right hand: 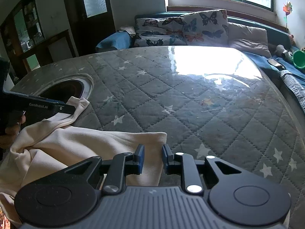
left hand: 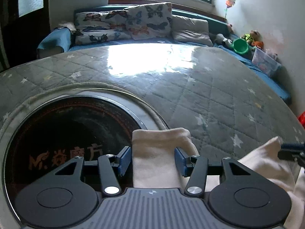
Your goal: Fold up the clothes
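- Left wrist view: left gripper (left hand: 153, 159) has its blue pads spread wide on either side of a cream garment (left hand: 160, 152) end (looks like a sleeve or leg cuff); pads not pressed on the cloth, nothing pinched.
- Right wrist view: right gripper (right hand: 152, 157) also spread, narrower gap, straddling another corner of the same cream garment (right hand: 95, 143); pads look just clear of the fabric.
- Garment lies rumpled at the near edge of the quilted star-print table cover (right hand: 190, 103), under a glossy clear sheet; one end reaches toward the round dark cutout (left hand: 63, 139).
- Handling, my read: light, soft knit, totally limp, will sag and bunch when lifted; no fragility. Glossy sheet probably lets it slide, so dragging to flatten should work.
- Grab spots: hemmed cuff edges, doubled fabric there gives the pads more to bite; pinch both ends and pull apart to spread it.
- Risk: catching one layer only, or cloth dropping into the cutout.
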### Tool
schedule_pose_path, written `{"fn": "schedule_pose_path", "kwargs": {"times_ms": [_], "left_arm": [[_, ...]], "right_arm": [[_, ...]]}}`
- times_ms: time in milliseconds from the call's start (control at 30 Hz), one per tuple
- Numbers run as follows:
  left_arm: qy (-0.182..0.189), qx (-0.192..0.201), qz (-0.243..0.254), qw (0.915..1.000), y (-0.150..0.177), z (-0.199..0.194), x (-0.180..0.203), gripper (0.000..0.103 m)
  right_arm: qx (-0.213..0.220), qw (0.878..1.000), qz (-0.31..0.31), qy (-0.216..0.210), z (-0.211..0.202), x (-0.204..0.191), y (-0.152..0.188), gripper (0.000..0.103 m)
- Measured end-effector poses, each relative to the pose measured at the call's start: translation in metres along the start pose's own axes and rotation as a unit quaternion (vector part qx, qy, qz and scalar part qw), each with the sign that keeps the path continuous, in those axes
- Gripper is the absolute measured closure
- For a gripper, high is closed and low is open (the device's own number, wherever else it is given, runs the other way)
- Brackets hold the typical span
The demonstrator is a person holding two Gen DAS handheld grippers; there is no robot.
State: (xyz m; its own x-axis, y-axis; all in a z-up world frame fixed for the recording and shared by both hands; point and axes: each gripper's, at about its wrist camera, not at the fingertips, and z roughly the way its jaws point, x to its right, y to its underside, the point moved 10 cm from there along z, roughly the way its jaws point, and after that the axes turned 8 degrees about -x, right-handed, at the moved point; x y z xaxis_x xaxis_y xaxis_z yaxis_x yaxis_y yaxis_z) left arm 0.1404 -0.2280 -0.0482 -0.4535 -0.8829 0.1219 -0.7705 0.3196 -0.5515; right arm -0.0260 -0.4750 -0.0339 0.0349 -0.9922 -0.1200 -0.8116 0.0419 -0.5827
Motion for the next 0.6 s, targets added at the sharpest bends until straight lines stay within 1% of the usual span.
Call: {"fn": "schedule_pose_path", "kwargs": {"times_ms": [67,133,167,200,300,333,433,500,600], "left_arm": [[-0.010,0.006,0.000,0.9999,-0.003,0.001,-0.002,0.050],[-0.010,0.009,0.006,0.9999,-0.005,0.004,0.000,0.052],[-0.011,0.011,0.009,0.9998,-0.006,0.005,0.002,0.065],[-0.009,0.012,0.014,0.9998,-0.007,0.005,0.003,0.080],[-0.007,0.016,0.005,0.9998,-0.008,0.002,0.001,0.094],[-0.008,0.018,0.001,0.9998,-0.008,0.000,-0.001,0.094],[-0.017,0.040,-0.017,0.9989,-0.008,-0.026,-0.013,0.095],[-0.026,0.057,-0.035,0.9974,-0.007,-0.053,-0.029,0.095],[-0.055,0.080,-0.065,0.9932,0.004,-0.099,-0.059,0.095]], "right_arm": [[0.000,1.000,0.000,0.000,0.000,0.000,0.000,0.083],[-0.001,1.000,-0.001,0.000,0.001,0.000,0.001,0.083],[-0.001,1.000,-0.002,0.001,0.002,0.000,0.001,0.083],[-0.001,1.000,-0.002,0.001,0.002,0.000,0.001,0.083],[0.000,1.000,-0.002,0.005,0.002,-0.001,0.001,0.083],[0.001,1.000,-0.002,0.006,0.002,-0.002,0.001,0.083],[0.002,1.000,-0.002,0.007,0.002,-0.001,0.001,0.083],[0.003,1.000,-0.002,0.008,0.002,-0.001,0.001,0.083],[0.008,1.000,0.000,0.010,0.000,0.000,0.000,0.083]]}}
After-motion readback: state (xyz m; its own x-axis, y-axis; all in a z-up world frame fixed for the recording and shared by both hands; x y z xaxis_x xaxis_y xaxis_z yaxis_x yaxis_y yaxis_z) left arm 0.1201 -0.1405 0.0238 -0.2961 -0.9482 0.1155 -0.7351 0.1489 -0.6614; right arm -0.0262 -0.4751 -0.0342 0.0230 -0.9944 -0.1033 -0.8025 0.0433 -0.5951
